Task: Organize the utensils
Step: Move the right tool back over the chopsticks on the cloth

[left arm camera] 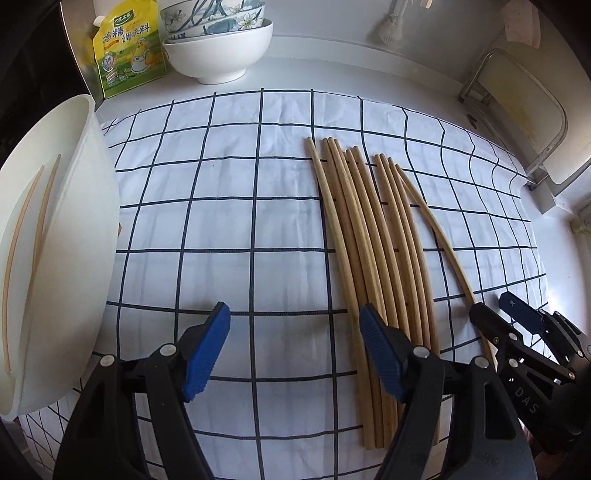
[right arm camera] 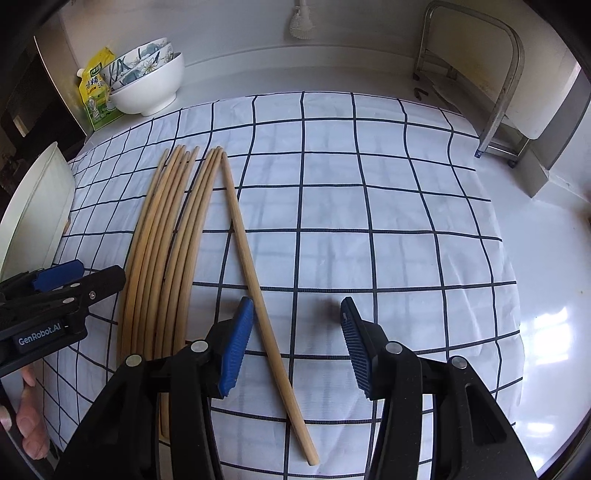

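Several wooden chopsticks (left arm camera: 365, 258) lie side by side on a white checked cloth (left arm camera: 221, 221); they also show in the right wrist view (right arm camera: 166, 251). One chopstick (right arm camera: 258, 288) lies apart to their right, between my right gripper's open jaws. My right gripper (right arm camera: 295, 347) is open and empty just above it. My left gripper (left arm camera: 291, 354) is open and empty over the cloth, left of the bundle. A white container (left arm camera: 62, 258) at the left holds two chopsticks (left arm camera: 29, 236).
Stacked bowls (left arm camera: 221, 48) and a yellow seasoning pouch (left arm camera: 125, 55) stand at the back left. A metal-framed rack (right arm camera: 498, 74) stands at the back right. A brush (right arm camera: 301, 22) hangs on the back wall.
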